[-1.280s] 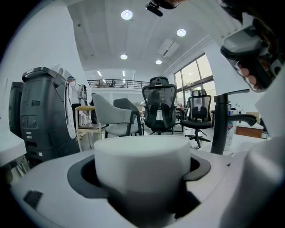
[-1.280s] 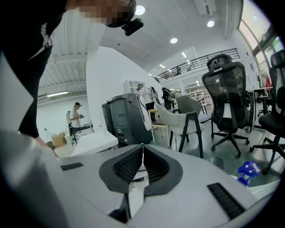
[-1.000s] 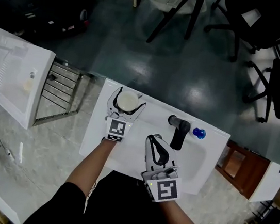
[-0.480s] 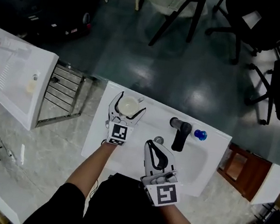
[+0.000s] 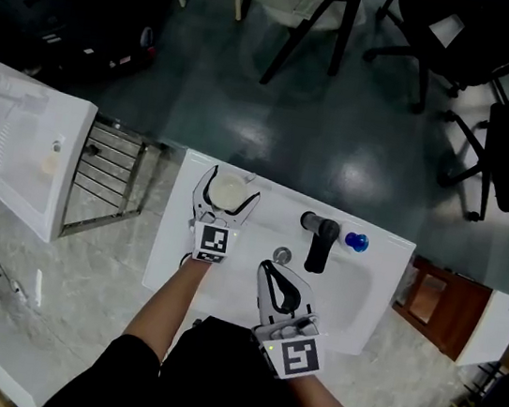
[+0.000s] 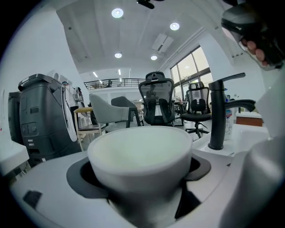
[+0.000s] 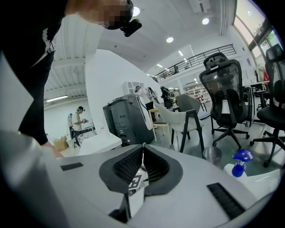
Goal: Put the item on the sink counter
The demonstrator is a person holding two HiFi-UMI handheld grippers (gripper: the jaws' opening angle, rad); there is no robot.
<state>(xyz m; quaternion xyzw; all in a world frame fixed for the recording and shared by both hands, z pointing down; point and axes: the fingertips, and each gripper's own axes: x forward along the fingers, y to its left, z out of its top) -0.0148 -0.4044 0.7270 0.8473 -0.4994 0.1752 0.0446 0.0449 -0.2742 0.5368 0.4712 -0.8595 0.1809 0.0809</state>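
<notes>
White cup [image 5: 228,188] lies beyond the right gripper [image 5: 268,268], which hangs nearest the person, its jaws pressed together and empty. The left gripper [image 5: 232,185] clasps the cup between wide-spread pads at the sink counter's [image 5: 170,247] back left corner — black faucet [image 5: 320,241] and blue spray bottle [image 5: 355,241] farther right.

Cup [image 5: 229,187] matt white, smooth; faucet [image 5: 321,241] matt black metal; sink counter [image 5: 170,261] glossy white; floor [image 5: 276,125] polished.

Left gripper [image 5: 229,187] hides the base of the cup [image 6: 140,151] — sink counter [image 5: 277,209] contact unclear.
</notes>
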